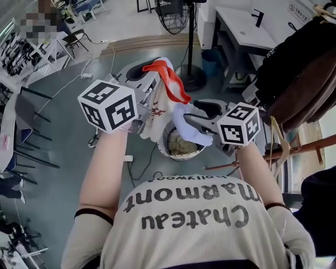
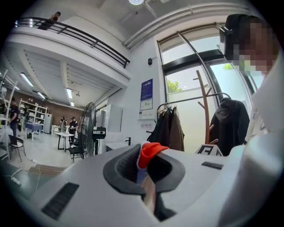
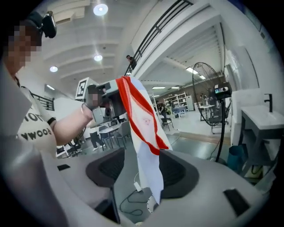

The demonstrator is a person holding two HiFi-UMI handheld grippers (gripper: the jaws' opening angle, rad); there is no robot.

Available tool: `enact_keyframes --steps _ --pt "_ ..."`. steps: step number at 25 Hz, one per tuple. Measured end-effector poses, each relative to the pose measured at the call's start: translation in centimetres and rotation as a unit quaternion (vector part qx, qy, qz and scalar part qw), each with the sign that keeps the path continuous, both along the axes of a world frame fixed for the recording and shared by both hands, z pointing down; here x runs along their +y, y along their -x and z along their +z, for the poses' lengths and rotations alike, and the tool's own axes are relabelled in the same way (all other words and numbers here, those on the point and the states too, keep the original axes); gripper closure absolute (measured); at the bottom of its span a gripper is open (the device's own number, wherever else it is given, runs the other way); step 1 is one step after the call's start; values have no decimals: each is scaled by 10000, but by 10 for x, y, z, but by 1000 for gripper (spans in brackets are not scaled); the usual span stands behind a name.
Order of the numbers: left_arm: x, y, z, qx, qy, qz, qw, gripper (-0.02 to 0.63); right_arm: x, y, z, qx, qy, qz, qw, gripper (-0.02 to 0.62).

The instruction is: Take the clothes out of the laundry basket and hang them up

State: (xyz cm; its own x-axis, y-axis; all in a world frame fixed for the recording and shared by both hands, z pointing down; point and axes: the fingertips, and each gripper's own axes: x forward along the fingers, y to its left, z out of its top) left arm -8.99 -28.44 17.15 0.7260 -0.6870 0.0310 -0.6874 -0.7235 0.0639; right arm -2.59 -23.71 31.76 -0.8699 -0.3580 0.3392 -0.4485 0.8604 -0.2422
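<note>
- Left claw (image 2: 146,167) clenched on the garment (image 2: 151,151): a red-edged fold sticks up out of the pinch between the jaws.
- In the head view the left claw (image 1: 151,78) is raised, with the garment (image 1: 167,102) hanging down from it. The cloth is white with a red border and a small red print.
- Right claw (image 3: 142,173) released: the jaws stand wide apart. The lower end of the garment (image 3: 143,124) hangs loose between them and neither pad presses on it.
- The right gripper view also shows the left claw (image 3: 106,99) gripping the top of the cloth above.
- In the head view the right claw (image 1: 202,114) is lower and to the right of the left one, and the white end of the cloth lies over it.
- Each gripper carries a marker cube (image 1: 107,105), held out in front of the person's chest.
- Laundry basket (image 1: 164,149) sits on the floor (image 1: 68,131) directly below both claws, with pale clothes (image 1: 181,144) inside.
- Coat rack (image 1: 294,149) stands at the right, loaded with dark coats (image 1: 299,68).
- A pedestal fan (image 1: 173,16) stands beyond the basket.
</note>
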Motion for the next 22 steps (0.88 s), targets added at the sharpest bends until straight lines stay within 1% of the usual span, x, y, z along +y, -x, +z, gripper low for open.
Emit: enact_keyframes --steps 2,5,7,8,9,10,11,13,15,18,20,22 --pt "17 -7 -14 -1 -110 35 9999 592 0 10 -2 100 -200 161 9996 334" --pt "45 -21 -32 -32 -273 91 9996 592 -1 3 1 276 -390 425 9979 334" --pt "62 -30 -41 -15 -333 67 9994 592 2 -10 -2 136 -350 477 9982 334" --pt "70 -34 -43 11 -339 40 9994 592 8 -17 -6 8 -313 417 9986 334" --pt "79 -38 -43 36 -340 -3 9994 592 17 -25 -10 -112 -299 319 9990 366" --pt "87 -41 -43 39 -351 -73 9993 592 29 -34 -14 -194 -322 223 9990 483" --pt "94 -44 -42 14 -376 -173 9991 592 41 -43 -19 -227 -370 148 9989 532" --pt "109 -47 -40 -20 -426 -425 9982 592 68 -64 -29 -221 -475 60 9986 541" --pt "126 -48 -39 98 -431 -703 9966 592 94 -90 -41 -208 -620 89 9978 541" --pt "158 -53 -33 339 -385 -1135 9922 592 131 -138 -64 -226 -928 350 9948 541" --pt "185 -57 -26 511 -336 -1356 9889 592 157 -167 -86 -410 -1082 585 9916 543" --pt "212 -63 -20 665 -299 -1430 9870 592 181 -188 -113 -662 -1200 829 9871 545"
